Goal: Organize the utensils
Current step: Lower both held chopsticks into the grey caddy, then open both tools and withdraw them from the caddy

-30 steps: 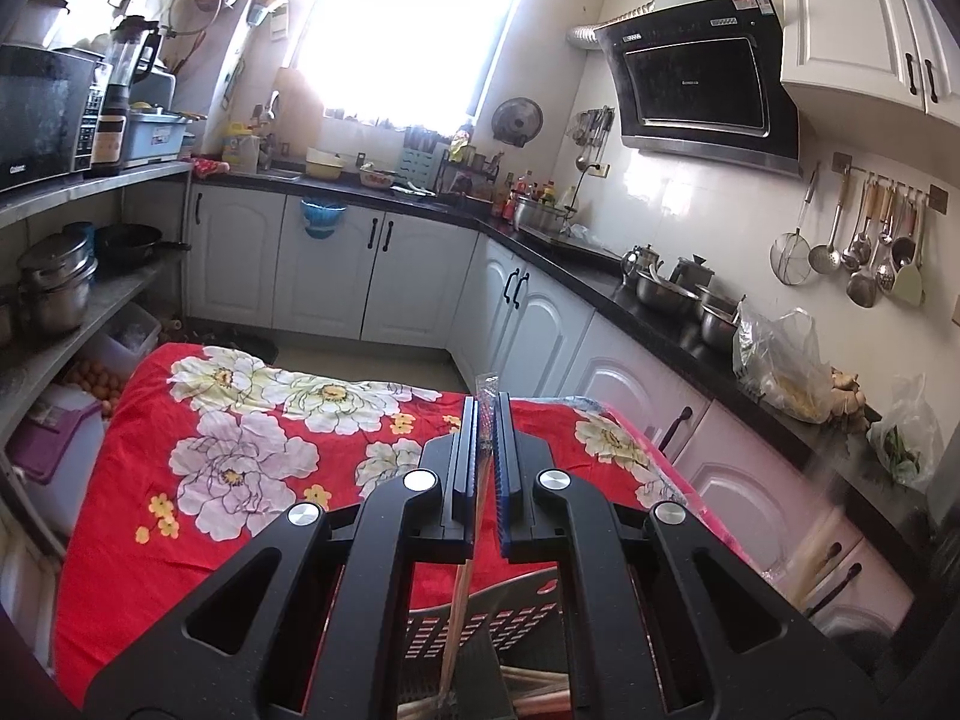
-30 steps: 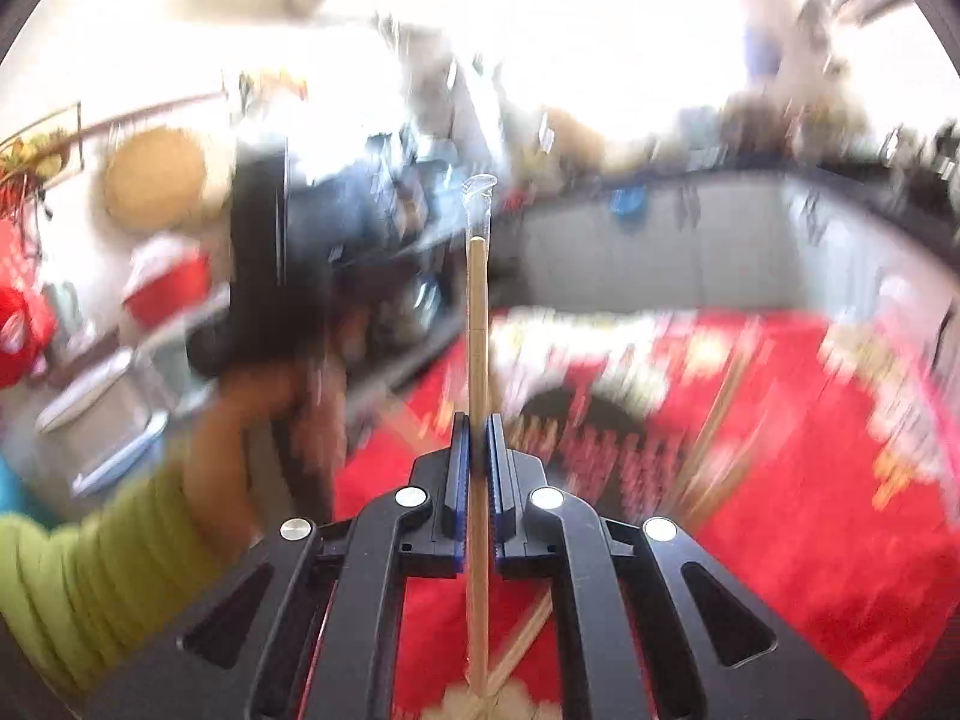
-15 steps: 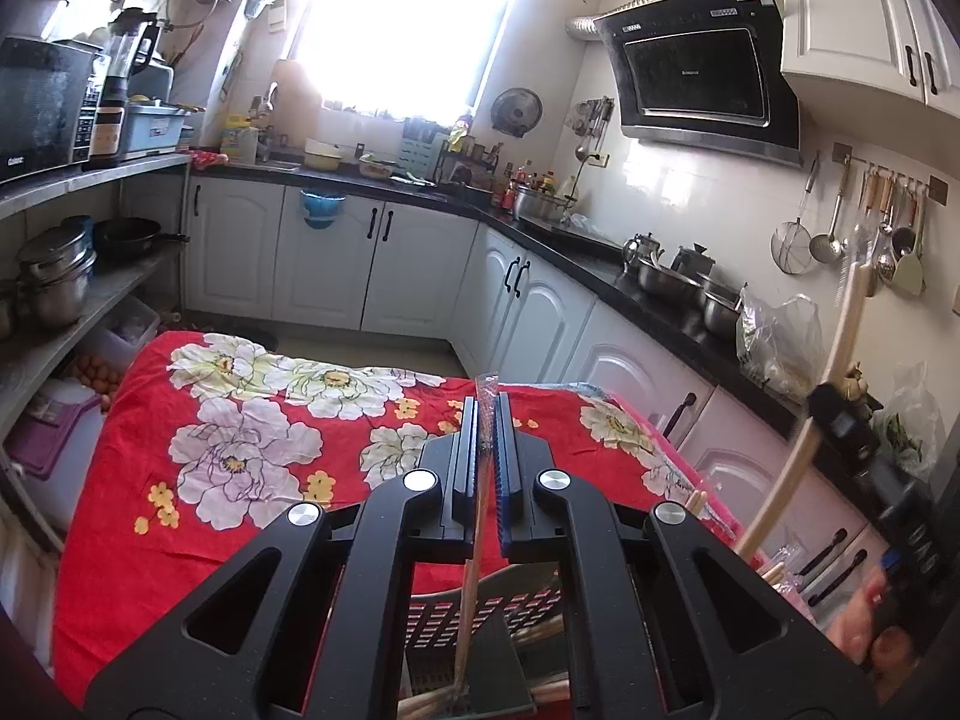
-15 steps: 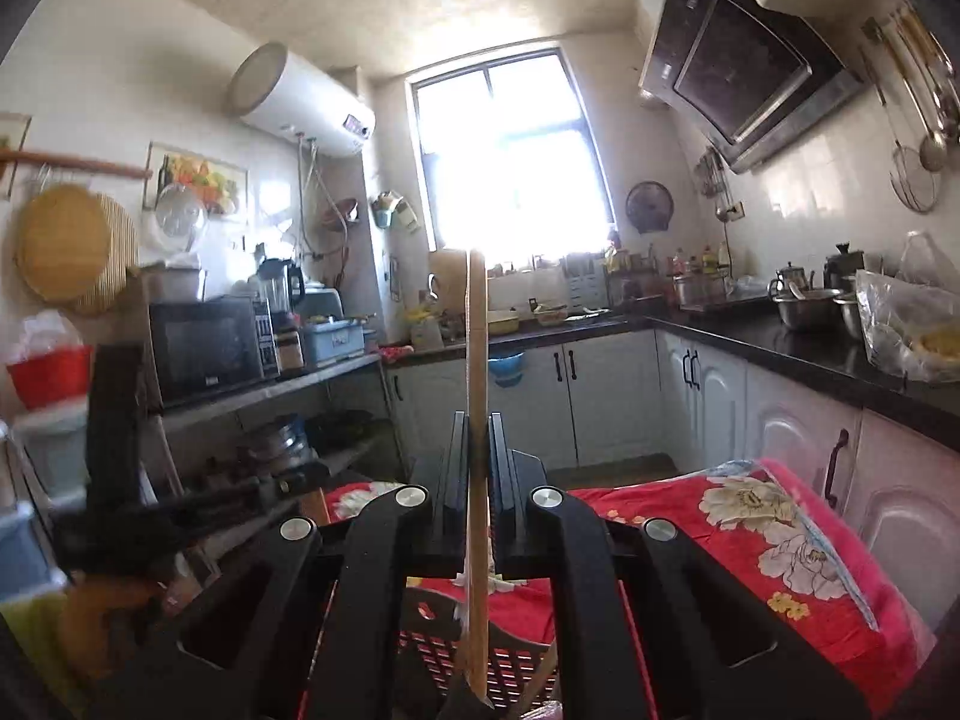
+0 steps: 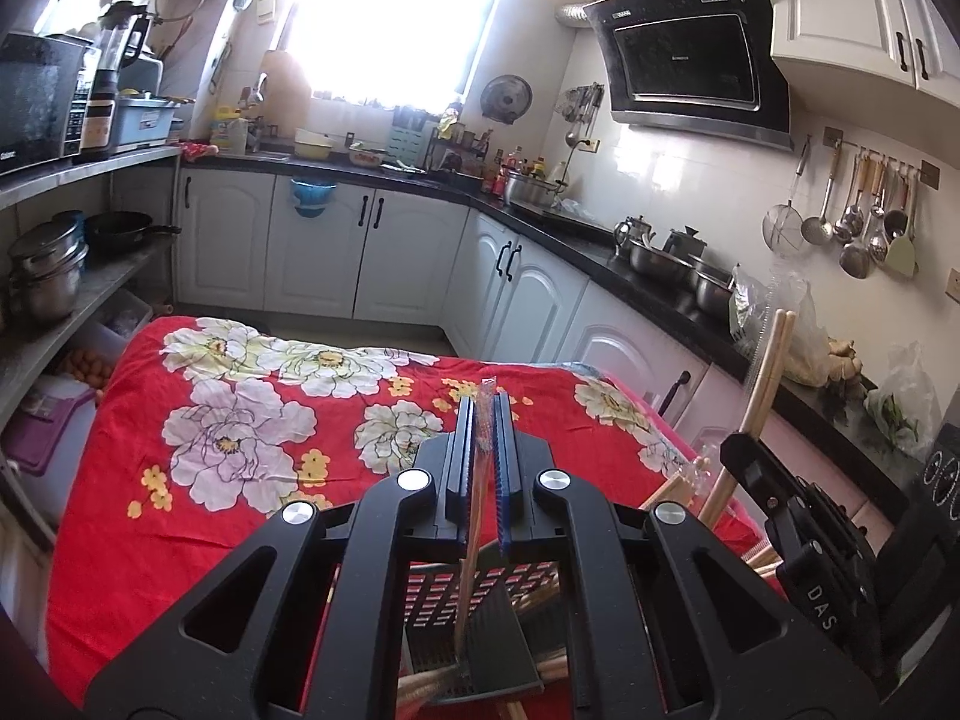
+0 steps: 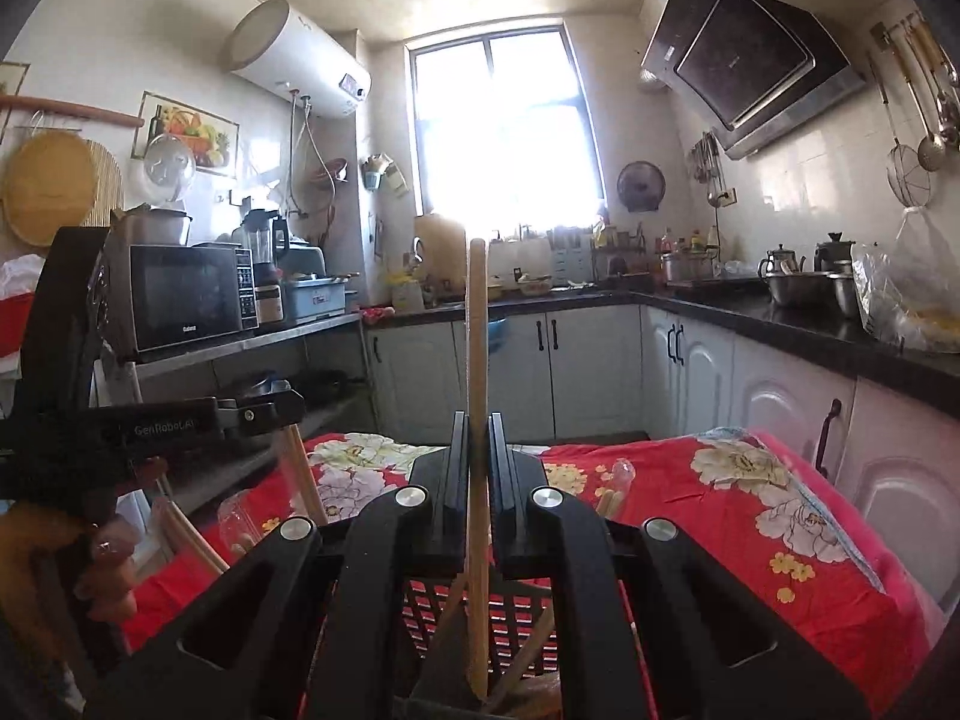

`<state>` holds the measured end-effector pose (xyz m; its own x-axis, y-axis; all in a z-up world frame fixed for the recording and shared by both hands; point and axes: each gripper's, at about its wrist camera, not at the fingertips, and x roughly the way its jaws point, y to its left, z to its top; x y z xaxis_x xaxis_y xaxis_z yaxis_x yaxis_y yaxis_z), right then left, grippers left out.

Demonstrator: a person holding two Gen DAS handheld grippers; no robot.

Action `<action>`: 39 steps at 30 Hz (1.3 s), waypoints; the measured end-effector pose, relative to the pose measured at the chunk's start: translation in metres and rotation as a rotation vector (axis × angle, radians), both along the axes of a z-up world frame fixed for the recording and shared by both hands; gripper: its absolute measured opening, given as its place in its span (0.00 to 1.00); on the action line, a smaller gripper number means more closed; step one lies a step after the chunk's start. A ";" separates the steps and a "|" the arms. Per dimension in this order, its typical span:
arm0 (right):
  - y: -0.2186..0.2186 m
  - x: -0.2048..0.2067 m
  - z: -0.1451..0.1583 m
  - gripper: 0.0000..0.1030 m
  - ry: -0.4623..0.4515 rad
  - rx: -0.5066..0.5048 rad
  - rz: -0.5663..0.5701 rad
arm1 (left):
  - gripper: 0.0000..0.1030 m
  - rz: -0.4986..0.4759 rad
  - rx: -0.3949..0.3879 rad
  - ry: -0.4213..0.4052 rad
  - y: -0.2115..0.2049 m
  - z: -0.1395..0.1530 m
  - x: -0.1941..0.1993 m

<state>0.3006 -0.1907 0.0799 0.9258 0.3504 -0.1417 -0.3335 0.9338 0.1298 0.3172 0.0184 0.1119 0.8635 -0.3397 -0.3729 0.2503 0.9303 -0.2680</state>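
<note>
Gripping, left gripper (image 5: 480, 414): clamped shut on wrapped chopstick (image 5: 471, 534).
Right gripper (image 6: 478, 438): clamped on bare chopstick (image 6: 477, 360), above near basket (image 6: 516, 612).

Both grippers are matte black with silver round screws; the left gripper (image 5: 483, 450) has blue ribbed pads, the right gripper (image 6: 478, 462) black ones.
</note>
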 end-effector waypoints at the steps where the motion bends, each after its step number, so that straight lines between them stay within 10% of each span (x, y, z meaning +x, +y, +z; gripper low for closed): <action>1: -0.001 0.000 0.001 0.06 0.009 0.001 0.003 | 0.02 -0.002 0.001 0.002 0.000 0.000 -0.001; 18: -0.030 -0.027 0.021 0.38 0.106 0.022 -0.013 | 0.24 -0.008 0.003 0.013 0.002 0.014 -0.030; 39: -0.063 -0.082 0.013 0.74 0.255 0.043 0.011 | 0.87 -0.012 -0.024 0.015 -0.003 0.013 -0.108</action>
<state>0.2183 -0.2537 0.0925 0.8582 0.3707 -0.3551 -0.2947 0.9222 0.2505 0.2094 0.0158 0.1248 0.8536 -0.3594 -0.3772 0.2577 0.9205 -0.2939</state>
